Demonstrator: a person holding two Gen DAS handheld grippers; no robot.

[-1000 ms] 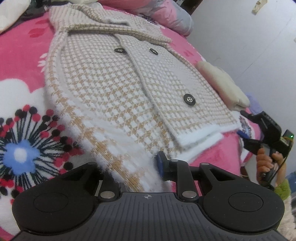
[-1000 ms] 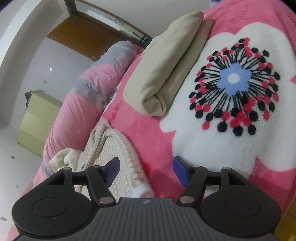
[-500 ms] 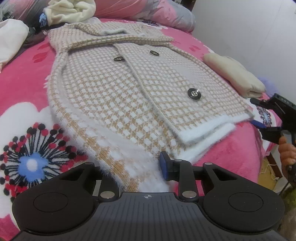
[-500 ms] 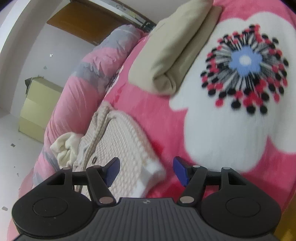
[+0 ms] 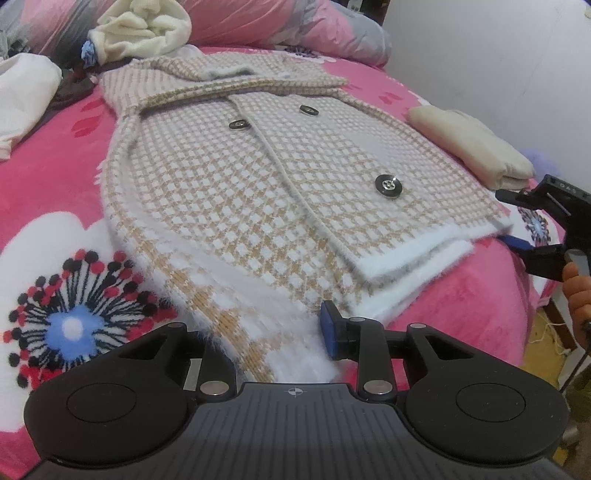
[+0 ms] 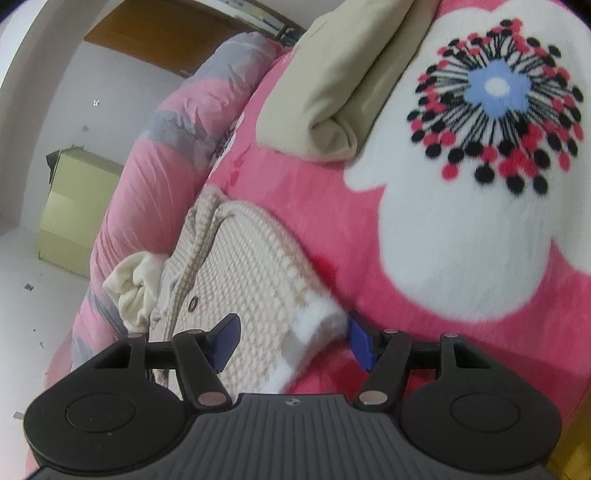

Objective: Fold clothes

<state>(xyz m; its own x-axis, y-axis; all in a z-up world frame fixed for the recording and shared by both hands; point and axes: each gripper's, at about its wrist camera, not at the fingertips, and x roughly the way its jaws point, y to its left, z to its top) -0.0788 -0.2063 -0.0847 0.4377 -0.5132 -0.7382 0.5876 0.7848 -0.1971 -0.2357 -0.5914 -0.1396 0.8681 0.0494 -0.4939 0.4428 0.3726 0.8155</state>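
Note:
A beige-and-white checked cardigan with dark buttons lies flat on the pink flowered blanket, its sleeves folded across the top. My left gripper sits at the near left hem. Fuzzy white fabric fills its gap and covers the left finger, while the blue right pad presses the hem. In the left wrist view my right gripper is at the far right hem corner, one finger above it and one below. In its own view the right gripper is open with the cardigan's white hem corner between the pads.
A folded beige garment lies just right of the cardigan, near the wall. Crumpled cream clothing, a white cloth and a rolled pink-grey quilt crowd the bed's far end. A hand holds the right gripper. A pale cabinet stands on the floor.
The left view has tipped up, showing more of the cardigan and the bed's far end. The right gripper has slid onto the hem corner, which now sits between its fingers.

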